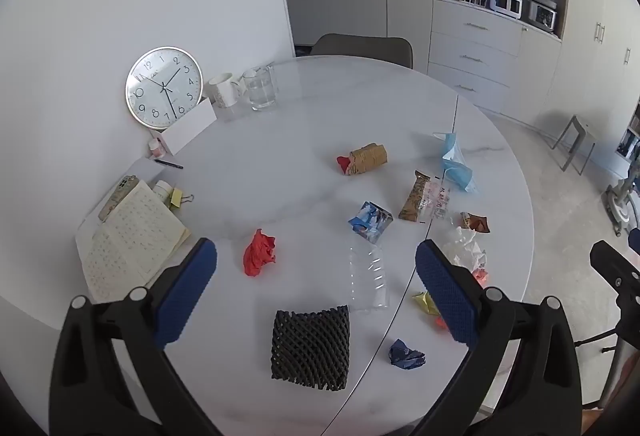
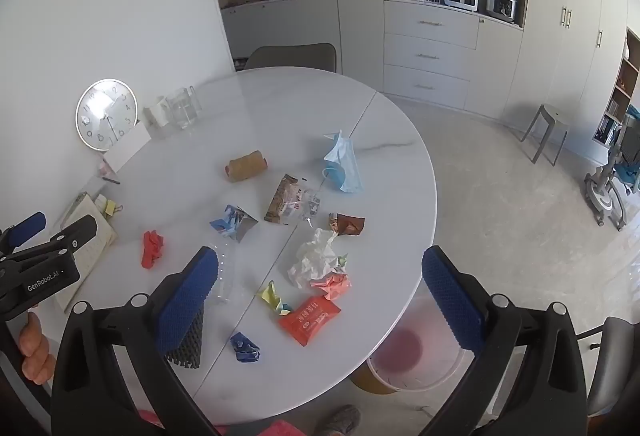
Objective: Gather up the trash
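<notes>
Table (image 2: 320, 108), round and white with a seam across it, fills the middle of both wrist views, with litter strewn over its near half. Under its near right edge stands a clear bin (image 2: 416, 360) with a pinkish bottom, seemingly empty; only the right wrist view shows it.

Both grippers hang above the table, tilted downward, and hold nothing. The left gripper (image 1: 316, 290) has its blue pads spread wide, framing a black foam net sleeve (image 1: 310, 346) and a flattened clear bottle (image 1: 368, 282). The right gripper (image 2: 320, 290) is equally spread, over a white crumpled tissue (image 2: 316, 256), a pink paper wad (image 2: 332, 284), a yellow paper scrap (image 2: 272, 296) and an orange sachet (image 2: 310, 320).

Smaller litter lies farther out: a blue face mask (image 2: 342, 164), a brown cardboard roll (image 1: 368, 158), a long snack wrapper (image 2: 288, 202), a blue foil packet (image 1: 370, 222), a red paper ball (image 1: 259, 253), a brown wrapper (image 2: 347, 224) and a dark blue wad (image 2: 245, 347).

By my reading, collecting has not begun. The next move calls for lowering one gripper onto a nearby piece, closing on it, and carrying it to the bin.

The left view alone shows an open notebook (image 1: 128, 236) clearly; a clock (image 1: 164, 87) leans at the back, not trash.
</notes>
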`<state>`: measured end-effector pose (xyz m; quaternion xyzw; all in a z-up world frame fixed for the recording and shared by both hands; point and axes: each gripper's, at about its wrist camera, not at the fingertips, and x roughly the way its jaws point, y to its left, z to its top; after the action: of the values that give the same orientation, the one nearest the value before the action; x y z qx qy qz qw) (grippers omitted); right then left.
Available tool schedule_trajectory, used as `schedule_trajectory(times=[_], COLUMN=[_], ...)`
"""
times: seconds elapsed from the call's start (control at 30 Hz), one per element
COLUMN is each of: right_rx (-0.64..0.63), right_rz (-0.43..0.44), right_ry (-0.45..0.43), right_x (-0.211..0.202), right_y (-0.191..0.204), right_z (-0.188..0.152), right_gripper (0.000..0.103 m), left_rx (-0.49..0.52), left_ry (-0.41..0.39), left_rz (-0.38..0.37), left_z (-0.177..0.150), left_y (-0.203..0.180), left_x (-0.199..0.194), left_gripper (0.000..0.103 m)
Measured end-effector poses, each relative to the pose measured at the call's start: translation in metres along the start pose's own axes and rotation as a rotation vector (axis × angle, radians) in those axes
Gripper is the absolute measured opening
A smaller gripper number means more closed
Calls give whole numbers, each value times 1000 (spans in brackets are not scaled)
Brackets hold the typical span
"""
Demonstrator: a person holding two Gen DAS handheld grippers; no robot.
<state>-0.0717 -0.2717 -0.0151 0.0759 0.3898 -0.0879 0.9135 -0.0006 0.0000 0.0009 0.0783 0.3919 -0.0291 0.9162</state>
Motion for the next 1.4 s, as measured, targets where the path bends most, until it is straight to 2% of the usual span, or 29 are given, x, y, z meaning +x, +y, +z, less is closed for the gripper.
schedule_trajectory(times=[0.23, 0.43, 1.4], right_rx=[9, 6, -5], right_rz=[-4, -10, -21], right_ry=[-1, 9, 24], right_x=[-2, 13, 11], right_y=[0, -3, -4], right_z=[-1, -3, 1], right_gripper=[101, 101, 101], left_rx=[3, -7, -14], left_ry=[21, 25, 46], left_rz=[-16, -30, -37], left_z=[-1, 0, 1], left_y=[-4, -1, -4], left_x=[7, 7, 11], left_gripper=[95, 95, 95])
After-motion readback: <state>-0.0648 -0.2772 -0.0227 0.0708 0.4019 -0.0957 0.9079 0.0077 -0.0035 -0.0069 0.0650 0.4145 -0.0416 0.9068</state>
